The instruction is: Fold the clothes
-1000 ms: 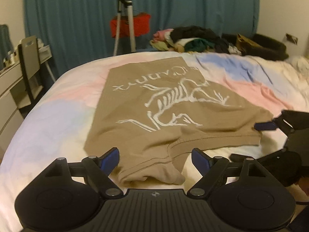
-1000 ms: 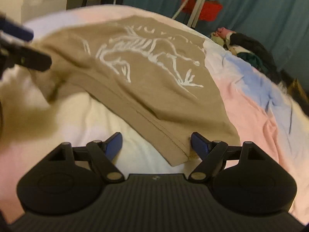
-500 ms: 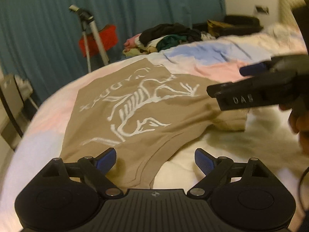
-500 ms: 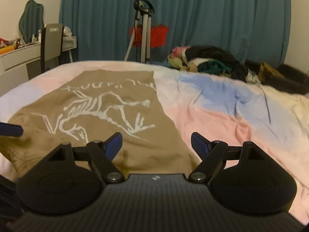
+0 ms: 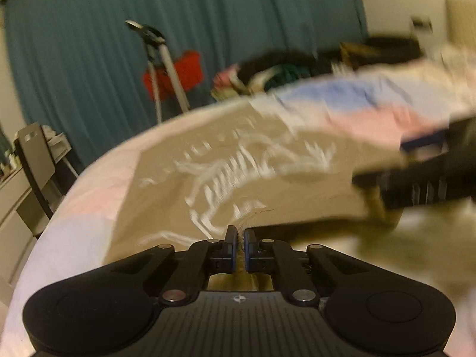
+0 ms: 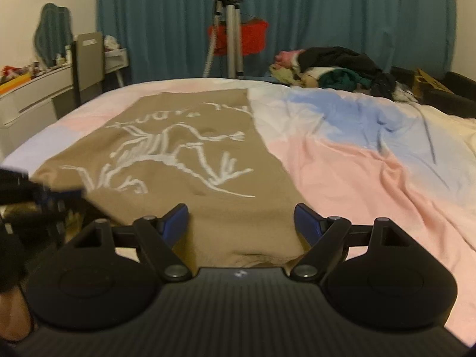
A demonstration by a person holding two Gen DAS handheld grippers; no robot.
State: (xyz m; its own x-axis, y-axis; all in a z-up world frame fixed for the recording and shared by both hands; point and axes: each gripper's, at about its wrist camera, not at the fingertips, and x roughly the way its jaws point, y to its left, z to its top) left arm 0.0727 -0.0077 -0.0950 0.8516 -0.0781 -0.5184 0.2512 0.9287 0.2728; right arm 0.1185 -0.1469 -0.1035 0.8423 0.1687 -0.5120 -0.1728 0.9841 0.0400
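Shirt, tan with a white skeleton print, lies flat on the bed, its long axis running from the near edge toward the curtain; the lettering reads upside down, hem far. Left gripper has its jaws pinched together on the shirt's near edge. Right gripper stands wide open over the near fabric, its pads clear of the cloth.

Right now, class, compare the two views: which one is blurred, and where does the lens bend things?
Left wrist view: motion blur smears the tan T-shirt and bed; left gripper stays crisp. Right wrist view: mostly sharp, dim warm light, fisheye bows the curtain at the edges.
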